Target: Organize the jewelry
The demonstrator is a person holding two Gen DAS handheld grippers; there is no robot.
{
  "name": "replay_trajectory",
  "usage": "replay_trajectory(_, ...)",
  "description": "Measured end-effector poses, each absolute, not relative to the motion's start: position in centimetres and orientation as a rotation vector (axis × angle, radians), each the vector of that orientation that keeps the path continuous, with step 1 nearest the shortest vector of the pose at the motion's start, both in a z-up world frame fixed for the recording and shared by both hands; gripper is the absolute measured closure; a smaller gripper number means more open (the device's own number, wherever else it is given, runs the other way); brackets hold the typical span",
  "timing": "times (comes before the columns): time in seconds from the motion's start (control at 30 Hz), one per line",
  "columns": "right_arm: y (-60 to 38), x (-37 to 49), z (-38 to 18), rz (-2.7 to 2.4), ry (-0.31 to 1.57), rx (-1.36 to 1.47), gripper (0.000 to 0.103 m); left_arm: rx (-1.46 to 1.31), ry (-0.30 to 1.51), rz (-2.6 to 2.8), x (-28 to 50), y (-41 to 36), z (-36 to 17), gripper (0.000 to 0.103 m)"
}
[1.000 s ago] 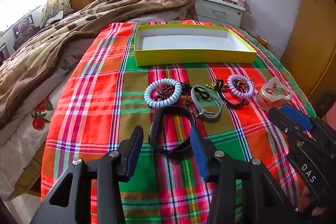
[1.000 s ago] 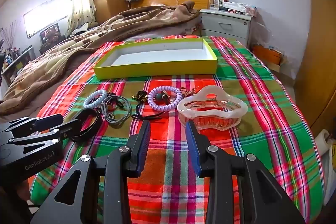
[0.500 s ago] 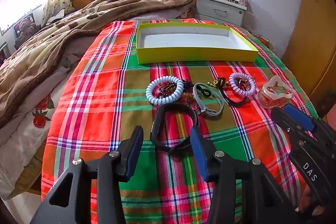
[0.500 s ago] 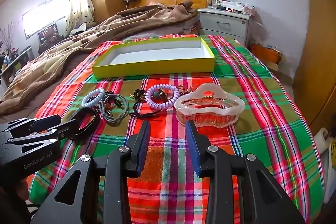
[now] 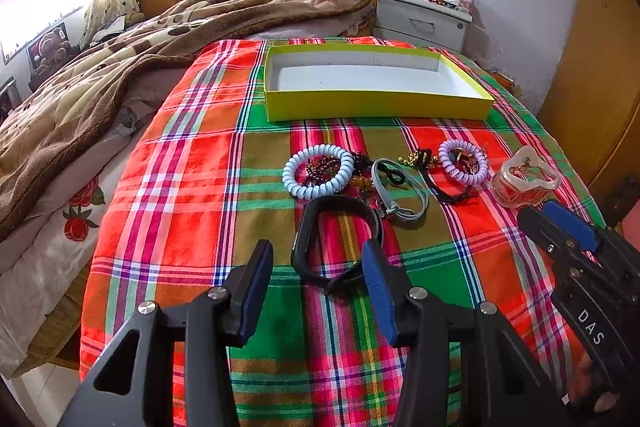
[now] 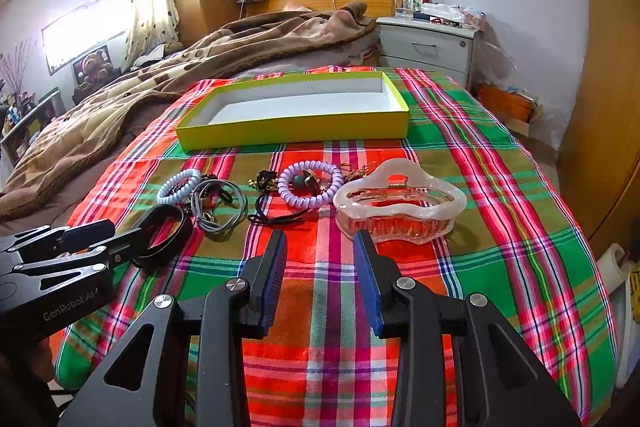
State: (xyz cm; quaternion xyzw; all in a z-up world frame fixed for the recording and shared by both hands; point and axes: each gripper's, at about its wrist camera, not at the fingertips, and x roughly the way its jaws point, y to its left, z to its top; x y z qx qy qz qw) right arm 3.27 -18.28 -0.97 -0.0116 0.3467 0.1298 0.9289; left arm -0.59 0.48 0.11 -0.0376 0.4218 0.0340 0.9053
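A row of jewelry lies on the plaid cloth: a black bangle [image 5: 336, 239], a pale blue coil band [image 5: 318, 177], a grey cord [image 5: 400, 195], a lilac coil band [image 5: 462, 163] and a translucent pink hair claw [image 6: 400, 205]. An empty yellow box [image 5: 376, 105] stands behind them. My left gripper [image 5: 316, 259] is open, its tips at the bangle's near rim. My right gripper [image 6: 320, 247] is open, just short of the hair claw, and also shows in the left wrist view [image 5: 560, 223].
The plaid cloth [image 6: 500, 187] covers the foot of a bed. A brown blanket [image 5: 120, 67] is heaped at the left. A grey nightstand [image 6: 428, 47] stands behind the bed and a wooden wardrobe [image 6: 608, 107] at the right.
Both grippers have crept a little forward toward the jewelry. The left tips now reach the bangle's near rim. Both stay open.
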Motion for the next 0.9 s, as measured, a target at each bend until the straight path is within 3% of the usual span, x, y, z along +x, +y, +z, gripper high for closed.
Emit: replay_trajectory(0.9, -18.20, 3.15, -0.98, 0.264, 0.711, -0.024, 0.067, -0.091, 0.874, 0.077, -0.79, 0.84, 0.14, 0.055)
